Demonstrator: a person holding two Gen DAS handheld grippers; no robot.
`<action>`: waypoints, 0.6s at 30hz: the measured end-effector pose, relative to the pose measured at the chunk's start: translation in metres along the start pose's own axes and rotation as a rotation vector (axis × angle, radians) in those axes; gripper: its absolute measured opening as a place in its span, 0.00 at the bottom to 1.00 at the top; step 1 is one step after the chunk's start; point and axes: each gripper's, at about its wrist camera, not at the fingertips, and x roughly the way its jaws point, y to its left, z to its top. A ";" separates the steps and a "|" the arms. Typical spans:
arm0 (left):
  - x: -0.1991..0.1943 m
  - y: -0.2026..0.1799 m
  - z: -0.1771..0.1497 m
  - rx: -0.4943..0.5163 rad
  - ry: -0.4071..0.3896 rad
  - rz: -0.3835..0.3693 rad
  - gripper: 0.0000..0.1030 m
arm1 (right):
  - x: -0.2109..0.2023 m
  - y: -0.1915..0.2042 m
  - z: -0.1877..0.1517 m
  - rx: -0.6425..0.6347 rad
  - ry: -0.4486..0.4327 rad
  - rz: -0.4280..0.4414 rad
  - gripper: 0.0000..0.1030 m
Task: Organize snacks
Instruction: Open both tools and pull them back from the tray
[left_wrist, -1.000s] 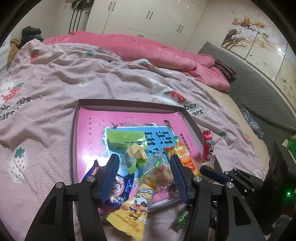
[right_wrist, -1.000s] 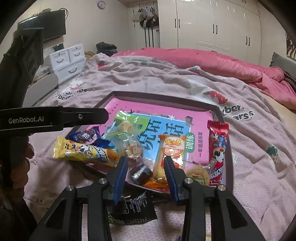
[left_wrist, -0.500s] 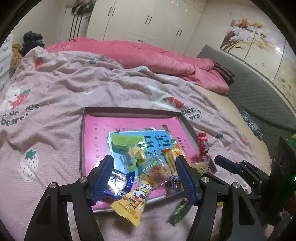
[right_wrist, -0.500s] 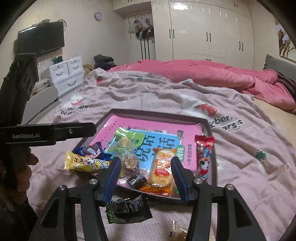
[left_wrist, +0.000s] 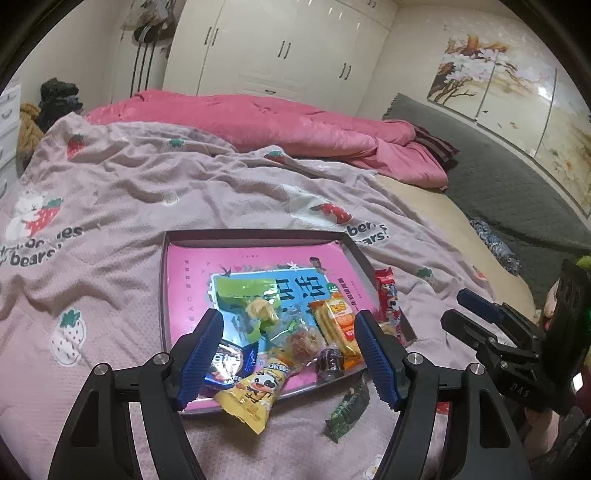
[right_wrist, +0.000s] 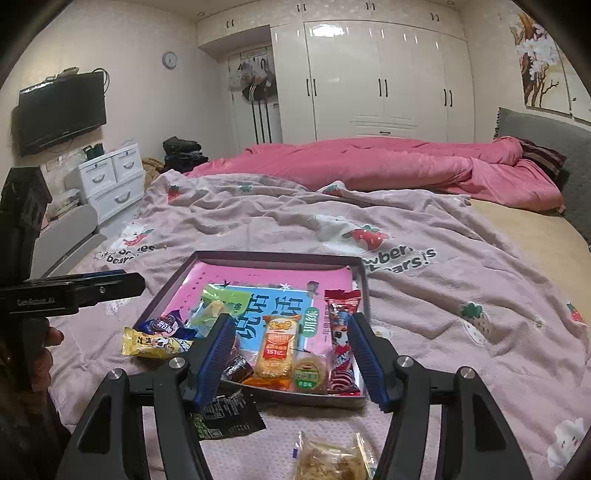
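A pink quilt (right_wrist: 369, 166) is bunched behind a strawberry-print blanket (right_wrist: 424, 295). White wardrobes (right_wrist: 369, 74) are seen behind, a TV (right_wrist: 61, 110) and drawers (right_wrist: 110, 181) at left.

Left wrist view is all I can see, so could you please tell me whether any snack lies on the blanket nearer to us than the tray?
Observer: Yes, a clear packet of brown crumbly pastry lies on the pink strawberry blanket, short of the dark shallow tray.
Operator: Thank you. Is the right gripper holding anything?
Observer: No. The right gripper has just been opening its jaws, and nothing is gripped between them.
Operator: What sits in the tray's near right corner, behind my finger?
Observer: A round pastry with a green label, beside the red striped packet.
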 end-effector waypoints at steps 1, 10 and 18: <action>-0.002 -0.001 0.000 0.004 -0.001 0.000 0.73 | -0.003 -0.001 0.000 0.003 -0.003 -0.002 0.61; -0.016 -0.010 -0.002 0.030 -0.014 -0.002 0.75 | -0.016 -0.001 -0.002 0.012 -0.022 -0.011 0.67; -0.027 -0.022 -0.009 0.061 -0.014 0.000 0.76 | -0.023 0.004 -0.004 0.001 -0.023 -0.008 0.68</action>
